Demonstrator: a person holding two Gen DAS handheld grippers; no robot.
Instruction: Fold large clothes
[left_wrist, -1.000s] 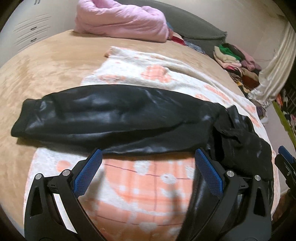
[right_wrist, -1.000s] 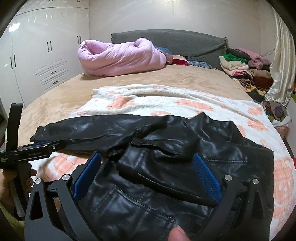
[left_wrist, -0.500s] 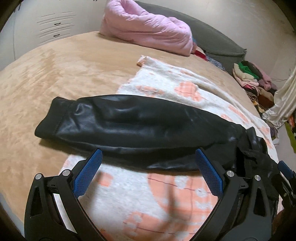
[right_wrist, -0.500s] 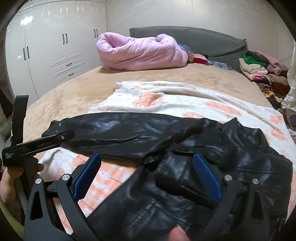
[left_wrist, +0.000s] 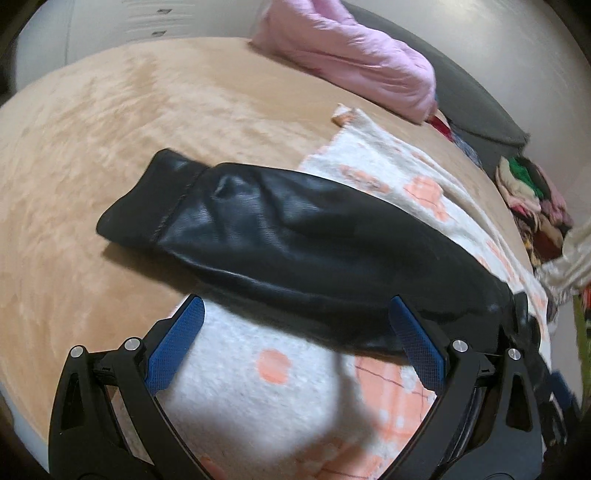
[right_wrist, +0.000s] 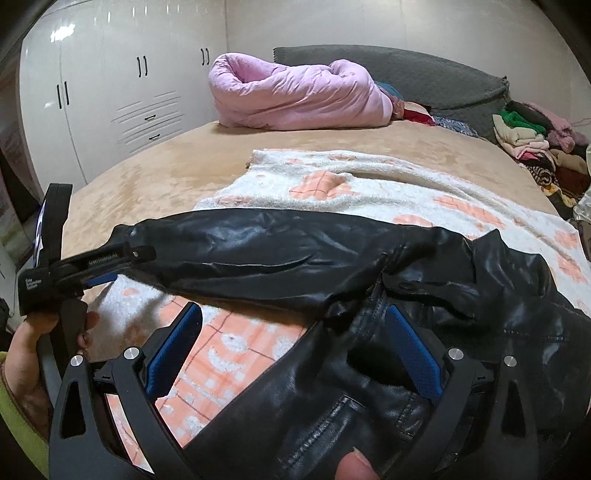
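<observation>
A black leather jacket (right_wrist: 461, 332) lies on a white and orange blanket (right_wrist: 369, 184) on the bed. Its long sleeve (left_wrist: 295, 236) stretches out to the left, the cuff (left_wrist: 147, 206) resting on the tan bedspread. My left gripper (left_wrist: 295, 343) is open just in front of the sleeve's near edge, nothing between its blue pads. From the right wrist view the left gripper (right_wrist: 92, 266) shows side-on near the cuff, held by a hand. My right gripper (right_wrist: 295, 350) hovers open over the jacket's body, near the armpit.
A rolled pink duvet (right_wrist: 295, 96) lies at the head of the bed against a grey headboard (right_wrist: 406, 74). A pile of clothes (right_wrist: 535, 144) sits at the far right. White wardrobes (right_wrist: 110, 103) stand to the left. The tan bedspread (left_wrist: 110, 129) spreads left of the sleeve.
My left gripper has moved left along the sleeve toward the cuff, which now looks larger and nearer. The right gripper has shifted left over the jacket's body. Both stayed open.
</observation>
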